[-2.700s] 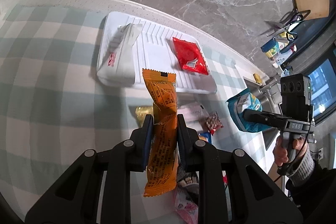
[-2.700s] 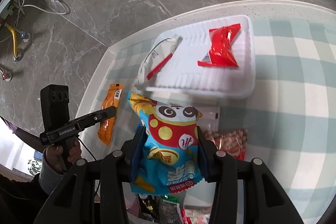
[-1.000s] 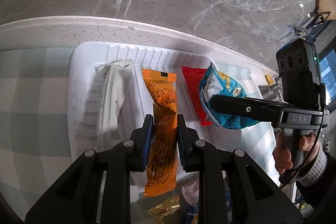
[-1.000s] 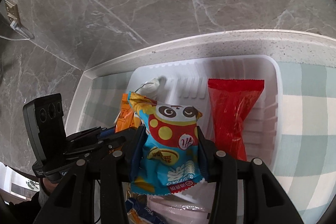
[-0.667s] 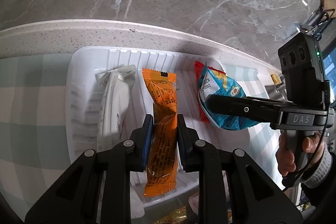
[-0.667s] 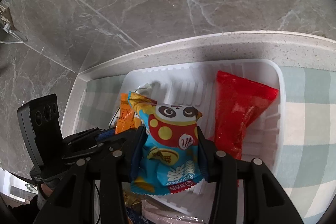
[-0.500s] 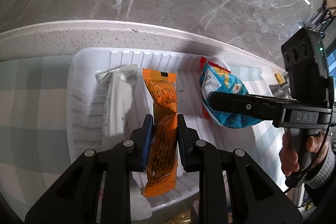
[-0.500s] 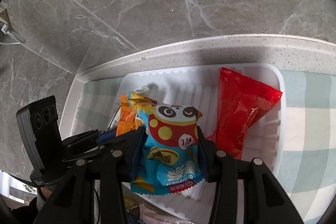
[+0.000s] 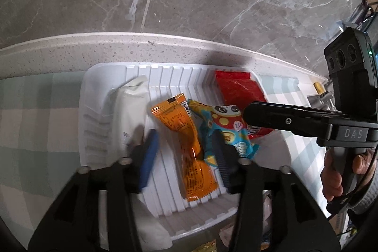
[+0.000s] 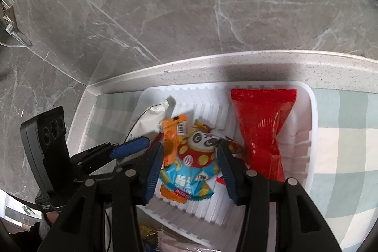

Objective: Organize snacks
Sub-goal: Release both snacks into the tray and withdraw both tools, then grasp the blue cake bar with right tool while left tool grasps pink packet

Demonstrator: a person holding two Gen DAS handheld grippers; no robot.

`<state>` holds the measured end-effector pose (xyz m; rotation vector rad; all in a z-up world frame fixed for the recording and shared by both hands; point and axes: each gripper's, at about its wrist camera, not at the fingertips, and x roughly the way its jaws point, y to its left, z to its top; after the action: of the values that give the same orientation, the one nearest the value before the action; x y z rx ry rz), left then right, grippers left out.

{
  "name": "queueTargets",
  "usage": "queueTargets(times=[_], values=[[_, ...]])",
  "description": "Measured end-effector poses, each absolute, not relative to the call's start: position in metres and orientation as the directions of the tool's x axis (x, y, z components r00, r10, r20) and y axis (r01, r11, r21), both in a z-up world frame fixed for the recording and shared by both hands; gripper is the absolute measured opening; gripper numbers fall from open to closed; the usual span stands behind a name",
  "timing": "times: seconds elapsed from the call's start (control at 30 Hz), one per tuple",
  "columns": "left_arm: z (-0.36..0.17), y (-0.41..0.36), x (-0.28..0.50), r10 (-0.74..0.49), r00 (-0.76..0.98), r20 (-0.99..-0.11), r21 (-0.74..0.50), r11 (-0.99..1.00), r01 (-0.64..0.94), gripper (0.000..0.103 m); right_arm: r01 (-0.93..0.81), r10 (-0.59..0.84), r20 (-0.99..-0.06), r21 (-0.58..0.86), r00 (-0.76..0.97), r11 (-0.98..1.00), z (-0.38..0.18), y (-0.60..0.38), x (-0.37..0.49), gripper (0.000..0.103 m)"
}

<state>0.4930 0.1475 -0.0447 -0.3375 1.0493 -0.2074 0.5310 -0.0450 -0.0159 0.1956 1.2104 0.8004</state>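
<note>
Both grippers are pointed steeply down and sit side by side. The left gripper (image 9: pixel 186 155) fills the bottom of its own view, jaws opening, blue pads spread apart with nothing pinched between them. In the right view it pokes in from the lower left, one blue pad (image 10: pixel 130 146) showing. The right gripper (image 10: pixel 190 171) is bottom centre of its view, jaws opening too, pads clear of any grip. From the left view it reaches in from the right edge, with a hand (image 9: pixel 335 171) wrapped round its handle at lower right, grey sleeve (image 9: pixel 361 197) below.
</note>
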Motion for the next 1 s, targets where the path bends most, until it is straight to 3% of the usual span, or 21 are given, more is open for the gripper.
queueTargets(times=[0.4, 1.0], values=[[-0.01, 0.149, 0.442, -0.309, 0.527, -0.792, -0.34, 0.94, 0.041, 0.047, -0.466, 0.671, -0.724, 0.544, 0.16, 0.698, 0.019, -0.077, 0.493, 0.051], [-0.012, 0.131, 0.323, -0.312, 0.475, -0.823, -0.327, 0.944, 0.054, 0.048, -0.626, 0.578, -0.788, 0.343, 0.214, 0.7, 0.032, -0.123, 0.377, 0.053]])
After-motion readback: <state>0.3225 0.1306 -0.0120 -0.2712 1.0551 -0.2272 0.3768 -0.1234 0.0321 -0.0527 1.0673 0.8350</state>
